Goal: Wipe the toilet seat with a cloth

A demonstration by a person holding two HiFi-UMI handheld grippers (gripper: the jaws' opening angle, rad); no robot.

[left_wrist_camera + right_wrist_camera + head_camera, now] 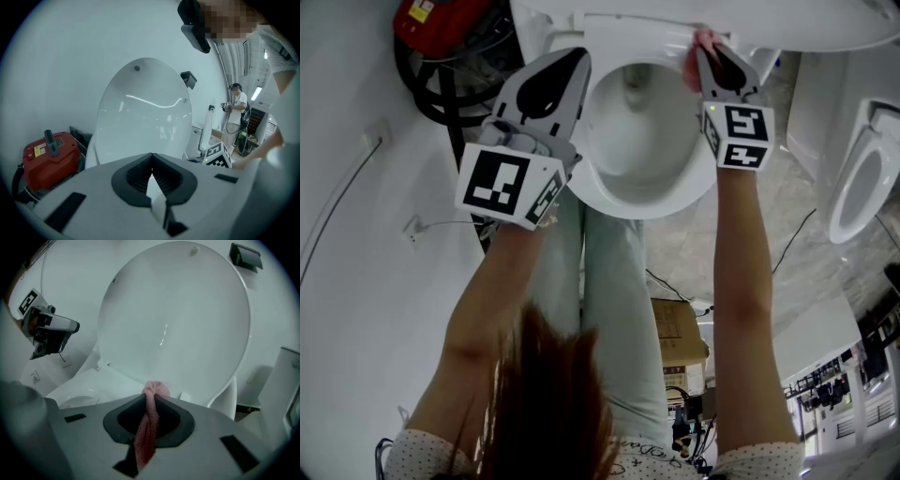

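Observation:
The white toilet's seat is down and its lid stands up behind it. My right gripper is shut on a pink cloth, and the bunched end rests at the seat's back right, near the hinge. In the right gripper view the cloth hangs through the right gripper with a knob poking out in front. My left gripper hovers over the seat's left rim. Its jaws meet at the tips with nothing gripped. The lid fills the view ahead of it.
A red canister with black hoses sits on the floor left of the toilet. A second toilet stands at the right. A cardboard box lies behind my legs. Another person stands far off by the wall.

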